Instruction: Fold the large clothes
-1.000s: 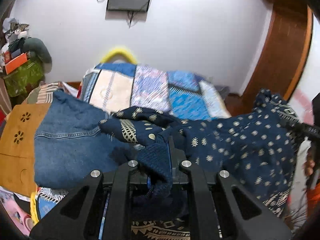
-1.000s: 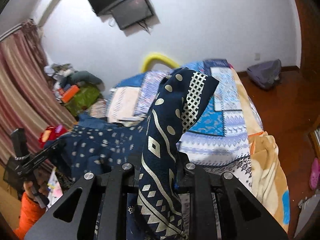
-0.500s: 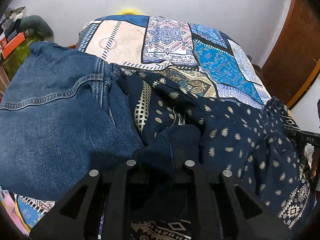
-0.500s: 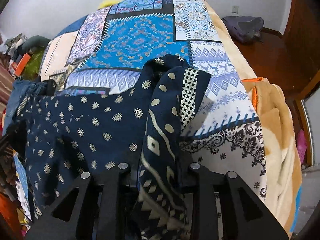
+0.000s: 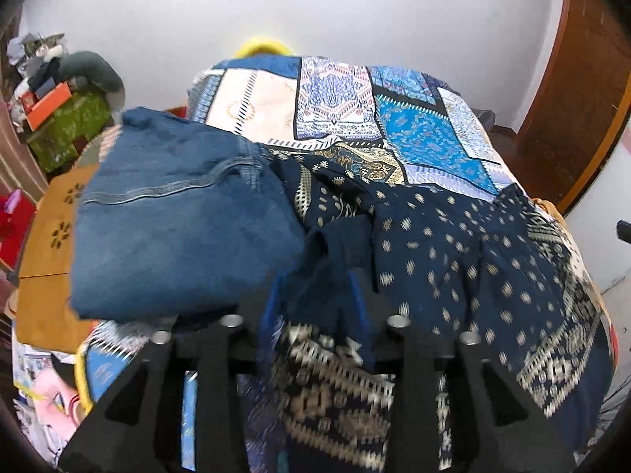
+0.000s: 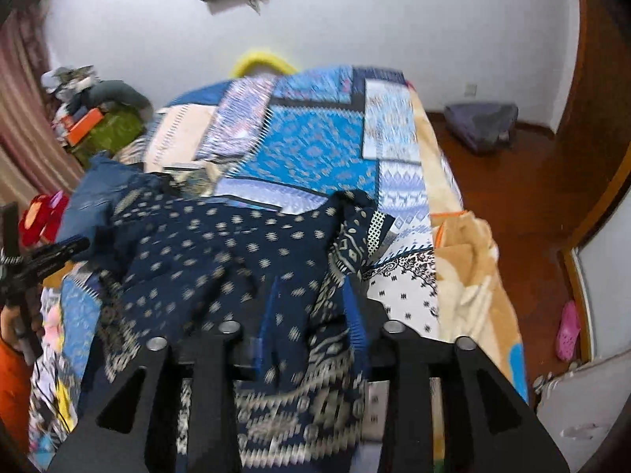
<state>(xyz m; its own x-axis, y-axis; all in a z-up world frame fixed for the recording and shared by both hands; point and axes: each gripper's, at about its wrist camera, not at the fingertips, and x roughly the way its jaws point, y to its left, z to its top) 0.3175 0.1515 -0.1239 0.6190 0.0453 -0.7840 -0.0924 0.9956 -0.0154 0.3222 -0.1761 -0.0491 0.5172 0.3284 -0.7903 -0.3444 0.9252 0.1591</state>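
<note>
A navy garment with a cream print (image 5: pixel 473 260) lies spread across the near end of the bed; it also shows in the right wrist view (image 6: pixel 221 252). My left gripper (image 5: pixel 315 303) is open over its left edge, blue pads apart, with cloth lying loose between them. My right gripper (image 6: pixel 311 307) is open over the garment's right edge, next to a bunched patterned corner (image 6: pixel 359 236). The left gripper (image 6: pixel 43 260) appears at the far left of the right wrist view.
Folded blue jeans (image 5: pixel 177 216) lie left of the garment on the patchwork bedspread (image 5: pixel 355 118). An orange wooden table (image 5: pixel 51 244) stands at the bed's left. Piled clutter (image 5: pixel 59 106) fills the back left corner. A grey bag (image 6: pixel 481 126) lies on the wooden floor at right.
Both grippers lowered the garment onto the bed and opened, letting go of it. The cloth that hung from the right gripper now lies flat. Both cameras pulled back.
</note>
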